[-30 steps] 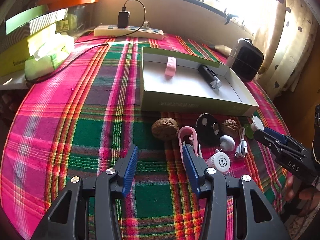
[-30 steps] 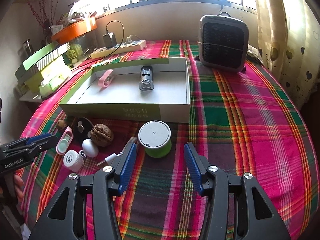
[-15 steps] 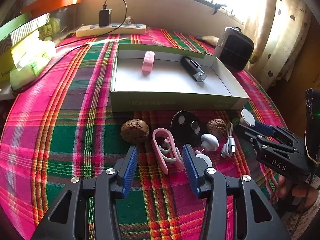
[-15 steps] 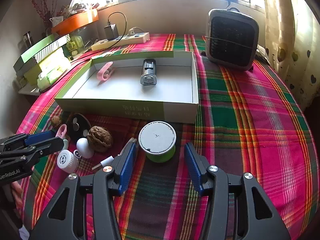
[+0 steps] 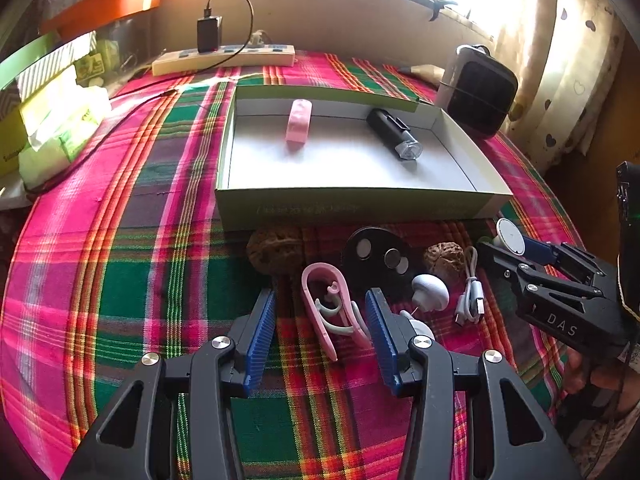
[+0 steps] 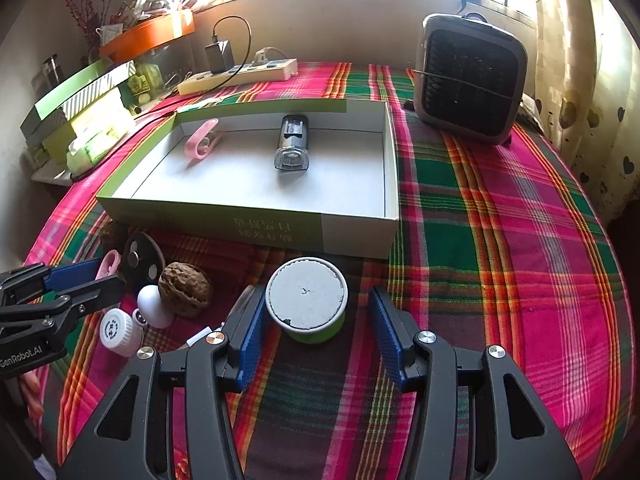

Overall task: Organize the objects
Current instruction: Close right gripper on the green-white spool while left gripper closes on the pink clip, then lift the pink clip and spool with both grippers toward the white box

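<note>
Below the box (image 5: 360,200), both grippers are hanging open: left gripper (image 5: 320,320) straddling pink clip (image 5: 332,312), right gripper (image 6: 316,320) bracketing green tub (image 6: 308,300), lining up grabs.

Black left gripper (image 5: 320,320), ribbed blue pads, apparently silver screws.
</note>
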`<state>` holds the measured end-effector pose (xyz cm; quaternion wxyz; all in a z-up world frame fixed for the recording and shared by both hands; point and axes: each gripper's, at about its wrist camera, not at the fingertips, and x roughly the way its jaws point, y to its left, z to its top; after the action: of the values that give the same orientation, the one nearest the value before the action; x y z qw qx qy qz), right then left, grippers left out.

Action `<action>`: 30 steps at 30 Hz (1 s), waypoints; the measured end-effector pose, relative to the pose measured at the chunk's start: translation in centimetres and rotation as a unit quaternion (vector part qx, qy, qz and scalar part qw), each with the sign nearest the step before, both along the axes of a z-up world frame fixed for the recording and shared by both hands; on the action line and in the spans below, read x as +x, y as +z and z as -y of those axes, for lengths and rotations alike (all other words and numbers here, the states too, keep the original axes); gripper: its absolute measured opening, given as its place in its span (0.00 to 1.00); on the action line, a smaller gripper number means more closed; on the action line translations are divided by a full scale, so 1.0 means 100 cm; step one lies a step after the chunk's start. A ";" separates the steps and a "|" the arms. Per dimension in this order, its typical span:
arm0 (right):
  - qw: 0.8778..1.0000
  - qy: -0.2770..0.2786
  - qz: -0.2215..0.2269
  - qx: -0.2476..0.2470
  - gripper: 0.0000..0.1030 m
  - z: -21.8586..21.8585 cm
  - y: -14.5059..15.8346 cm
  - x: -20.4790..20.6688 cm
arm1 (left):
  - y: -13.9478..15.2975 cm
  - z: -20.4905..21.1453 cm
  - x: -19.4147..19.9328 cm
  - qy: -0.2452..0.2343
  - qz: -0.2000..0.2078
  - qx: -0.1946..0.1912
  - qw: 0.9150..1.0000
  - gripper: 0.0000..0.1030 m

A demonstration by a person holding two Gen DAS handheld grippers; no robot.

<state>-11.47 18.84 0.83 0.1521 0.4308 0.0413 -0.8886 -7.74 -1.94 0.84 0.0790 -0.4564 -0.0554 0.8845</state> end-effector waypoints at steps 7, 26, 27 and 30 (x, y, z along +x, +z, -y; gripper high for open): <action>1.000 0.002 -0.001 0.001 0.46 0.000 0.000 0.001 | 0.000 0.004 0.000 0.008 0.002 0.013 1.000 0.43; 1.000 0.002 -0.002 -0.003 0.34 -0.002 0.001 0.001 | 0.000 0.004 0.000 0.008 -0.001 -0.002 1.000 0.21; 1.000 0.002 -0.002 -0.003 0.34 -0.002 0.001 0.001 | 0.000 0.004 0.000 0.008 -0.002 -0.003 1.000 0.21; 1.000 0.002 -0.002 -0.003 0.33 -0.002 0.001 0.001 | 0.000 0.004 0.000 0.008 -0.002 -0.004 1.000 0.21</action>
<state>-11.37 19.02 0.90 0.1549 0.4284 0.0394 -0.8894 -7.77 -2.33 0.89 0.0703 -0.4543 -0.0553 0.8863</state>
